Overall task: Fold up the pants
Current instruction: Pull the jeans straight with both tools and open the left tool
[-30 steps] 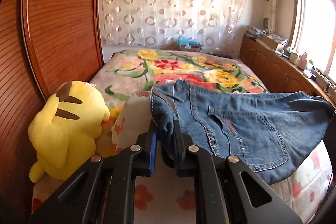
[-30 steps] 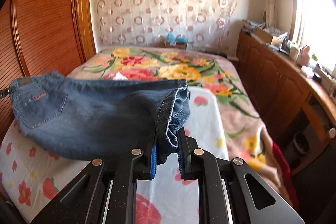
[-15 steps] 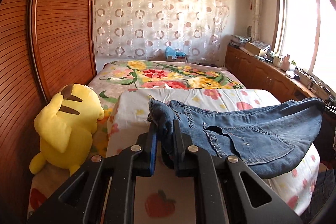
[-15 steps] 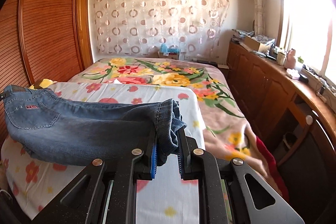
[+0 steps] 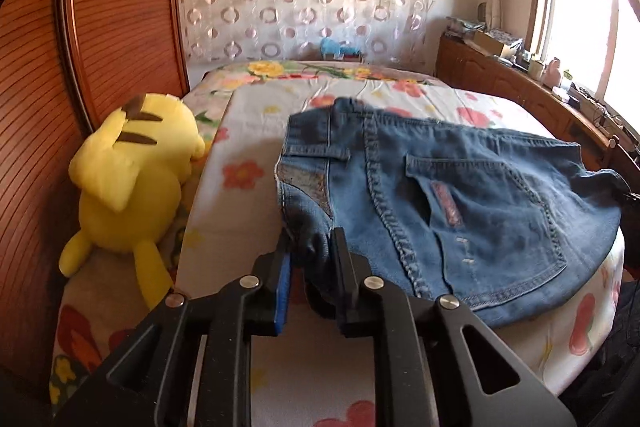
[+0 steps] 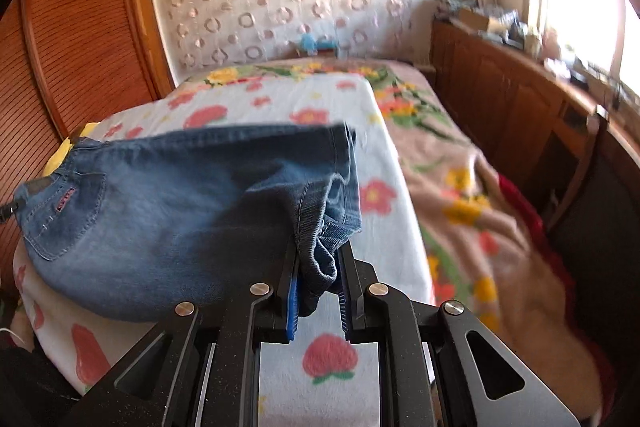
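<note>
We see the jeans [image 5: 460, 211] stretched between our two tools over the near end of the flowered white blanket [image 5: 256, 131], which lies on the bed. A yellow plush toy [image 5: 128, 183] sits at the blanket's left edge. Our left gripper [image 5: 310, 251] pinches the waistband corner, and our right gripper [image 6: 318, 263] clamps bunched denim at the other end.

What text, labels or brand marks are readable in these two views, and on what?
None can be read.
Pink tab on the jeans back pocket: lettering too blurred to read.
Same pink tab in the right wrist view: too small, blurred.
Boxes on the wooden cabinet by the window: any print is unreadable.
</note>
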